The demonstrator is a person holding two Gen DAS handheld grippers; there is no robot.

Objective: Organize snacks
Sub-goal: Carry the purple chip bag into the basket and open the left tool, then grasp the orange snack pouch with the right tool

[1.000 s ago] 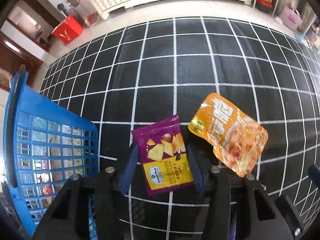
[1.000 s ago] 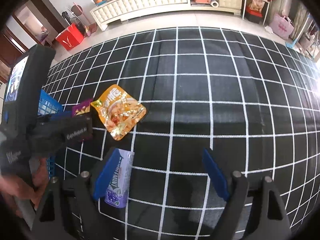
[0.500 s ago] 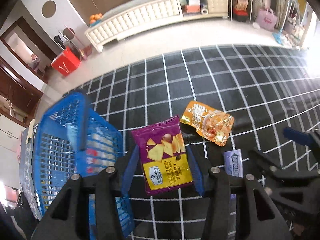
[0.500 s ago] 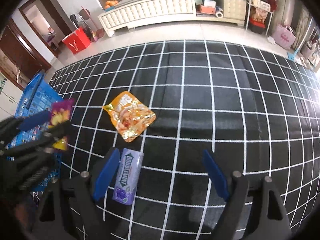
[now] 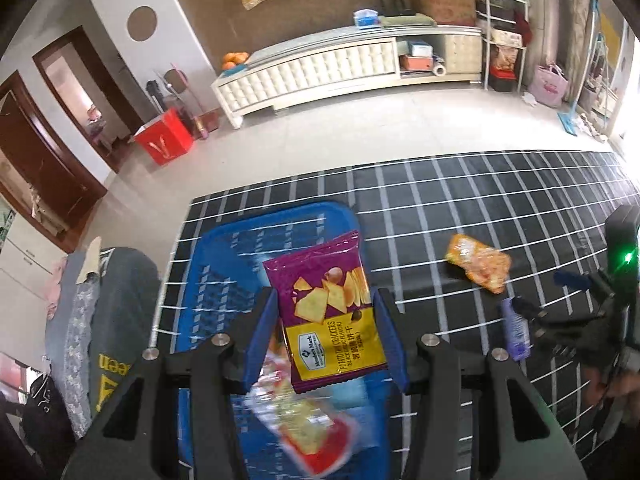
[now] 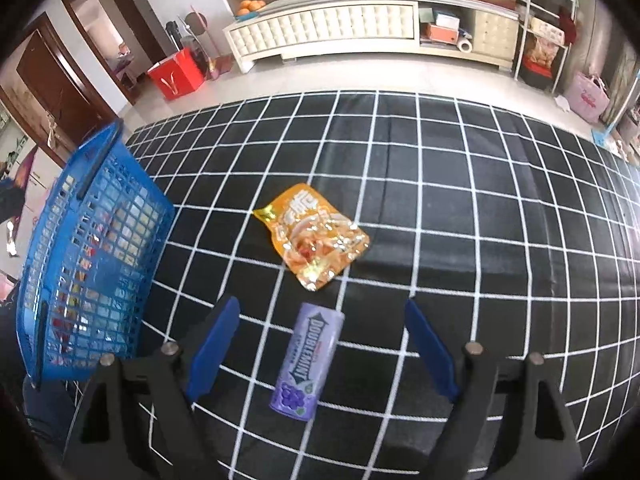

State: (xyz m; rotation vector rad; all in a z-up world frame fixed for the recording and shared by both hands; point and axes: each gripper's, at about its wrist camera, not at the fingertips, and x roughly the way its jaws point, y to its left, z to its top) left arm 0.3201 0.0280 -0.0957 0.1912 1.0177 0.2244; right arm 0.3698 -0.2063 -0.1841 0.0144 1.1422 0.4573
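The left tongs (image 5: 326,334) are closed on a purple cracker packet (image 5: 328,312), pinching its two long edges at the centre of the left wrist view. The packet hangs over the blue basket (image 5: 224,276), which fills the lower left of that frame and already has a blurred red and white packet in it. The cracker packet looks light and puffy, a thin foil bag that crumples easily and holds brittle pieces, so a soft pinch on the sides seems enough.

The right tongs (image 6: 320,350) stand wide open and empty, one blade on each side of a purple gum bottle (image 6: 307,360) lying on the black checked cloth (image 6: 480,220), low in the centre of the right wrist view. The bottle seems stiff, smooth and round, likely to roll or slip, so I would grip it across its middle. An orange pouch (image 6: 314,236) lies just beyond it, soft, crinkly and flat.
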